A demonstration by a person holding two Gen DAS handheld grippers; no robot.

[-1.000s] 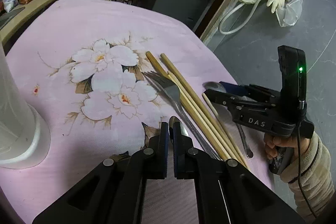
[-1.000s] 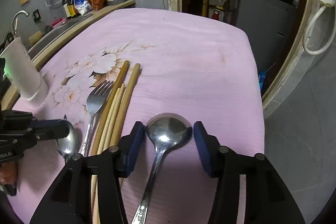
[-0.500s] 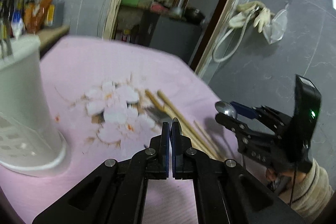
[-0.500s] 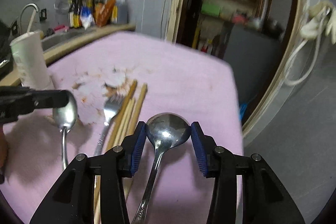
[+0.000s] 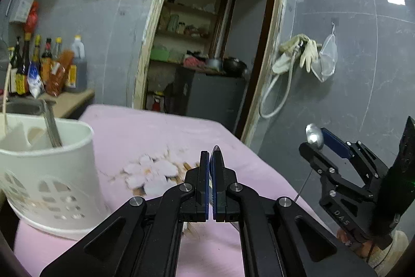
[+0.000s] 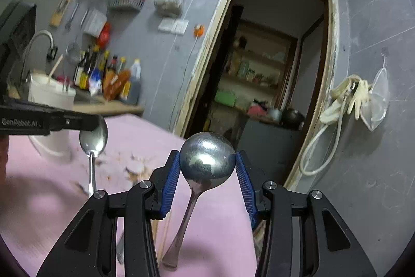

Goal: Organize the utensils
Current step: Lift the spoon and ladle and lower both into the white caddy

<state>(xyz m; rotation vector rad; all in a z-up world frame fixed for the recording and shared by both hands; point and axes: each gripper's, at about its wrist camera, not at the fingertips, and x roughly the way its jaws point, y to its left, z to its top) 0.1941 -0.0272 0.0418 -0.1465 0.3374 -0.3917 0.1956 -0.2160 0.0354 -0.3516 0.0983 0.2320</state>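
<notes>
My left gripper [image 5: 209, 173] is shut on a small steel spoon; its bowl edge [image 5: 216, 151] pokes up between the pads. In the right wrist view that spoon [image 6: 94, 139] hangs handle-down from the left gripper [image 6: 99, 125]. My right gripper [image 6: 207, 173] is shut on a large round steel spoon [image 6: 207, 156], handle hanging down; it also shows in the left wrist view [image 5: 313, 135]. Both spoons are lifted above the pink floral tablecloth [image 5: 145, 136]. A white utensil holder [image 5: 49, 173] stands at the left, with a metal handle [image 5: 52, 126] in it.
Chopsticks [image 5: 185, 168] and a fork [image 6: 119, 249] lie on the cloth, mostly hidden by the grippers. Sauce bottles [image 5: 46, 66] stand on a counter behind the holder. A doorway [image 5: 207, 56] and hanging gloves [image 5: 301, 53] are behind the table.
Both grippers have risen off the cloth and tilted up, each carrying its spoon. The white holder has come closer on the left.
</notes>
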